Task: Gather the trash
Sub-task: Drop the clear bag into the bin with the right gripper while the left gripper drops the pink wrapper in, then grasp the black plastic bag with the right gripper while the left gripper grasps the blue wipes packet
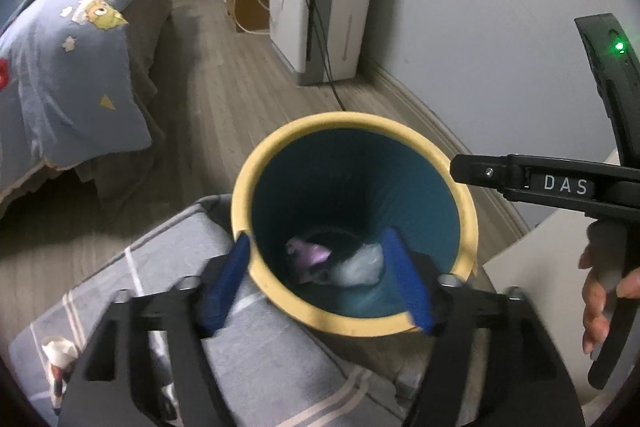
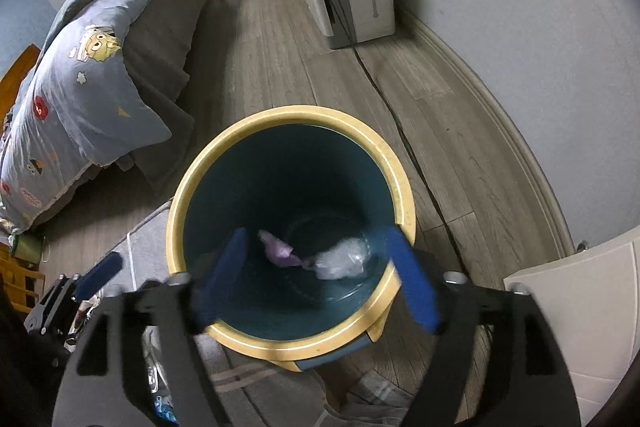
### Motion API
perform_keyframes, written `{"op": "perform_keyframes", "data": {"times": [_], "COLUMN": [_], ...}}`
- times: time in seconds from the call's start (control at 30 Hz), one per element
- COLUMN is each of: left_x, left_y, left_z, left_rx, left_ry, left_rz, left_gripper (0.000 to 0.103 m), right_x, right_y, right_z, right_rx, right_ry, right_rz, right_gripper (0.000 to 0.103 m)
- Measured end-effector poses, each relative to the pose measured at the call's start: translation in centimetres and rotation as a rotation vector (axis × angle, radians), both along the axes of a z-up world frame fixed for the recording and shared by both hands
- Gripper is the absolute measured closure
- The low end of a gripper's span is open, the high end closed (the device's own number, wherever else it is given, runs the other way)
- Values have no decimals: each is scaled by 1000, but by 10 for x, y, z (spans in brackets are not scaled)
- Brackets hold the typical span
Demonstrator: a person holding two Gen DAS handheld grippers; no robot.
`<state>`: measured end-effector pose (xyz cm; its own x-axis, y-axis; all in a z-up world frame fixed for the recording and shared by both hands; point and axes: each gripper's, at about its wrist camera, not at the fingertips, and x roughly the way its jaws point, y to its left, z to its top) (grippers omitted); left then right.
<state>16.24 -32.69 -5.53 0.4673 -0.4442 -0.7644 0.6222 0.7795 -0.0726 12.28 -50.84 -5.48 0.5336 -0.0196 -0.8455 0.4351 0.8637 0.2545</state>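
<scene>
Looking along your left gripper [image 1: 326,283], you see its blue pads [image 1: 408,287] spread wide with nothing between them, hovering over the mouth of the teal trash bin [image 1: 354,223] with the cream rim. Down at the bottom lie a crumpled purple wrapper [image 1: 308,251] and a wad of clear plastic [image 1: 362,265], touching or nearly so. A crumpled bit of paper [image 1: 58,349] sits on the grey striped mat [image 1: 168,267] at lower left; it probably counts as trash not yet collected. Your right hand [image 1: 604,291] shows at the edge, around the other tool's handle.

From the right wrist view, your right gripper [image 2: 316,279] also stands wide and empty above the bin [image 2: 292,227], with the wrapper [image 2: 278,251] and plastic wad [image 2: 344,259] below.

All of this trash should be feather-light, soft and springy. Expect the plastic to be slippery, so pinch it across its bulkiest fold. Pinch the paper through its middle; nothing here looks fragile.
</scene>
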Motion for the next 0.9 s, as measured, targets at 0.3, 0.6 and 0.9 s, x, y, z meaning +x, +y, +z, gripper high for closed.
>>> {"op": "perform_keyframes", "data": {"times": [0.3,0.6,0.9], "left_x": [-10,-18,-48], "left_y": [41,141,252], "left_z": [17,63,96], "left_rx": [23,23,71], "left_ry": [-42,-106,-168], "left_rz": [83,235,377], "left_gripper": [9,7,6], "right_x": [3,10,18], "right_y": [23,80,161], "right_z": [17,41,61], "right_rx": [-65,-106,-114], "right_ry": [-15,-38,-64], "right_rz": [17,103,231], "right_gripper": [6,6,6]}}
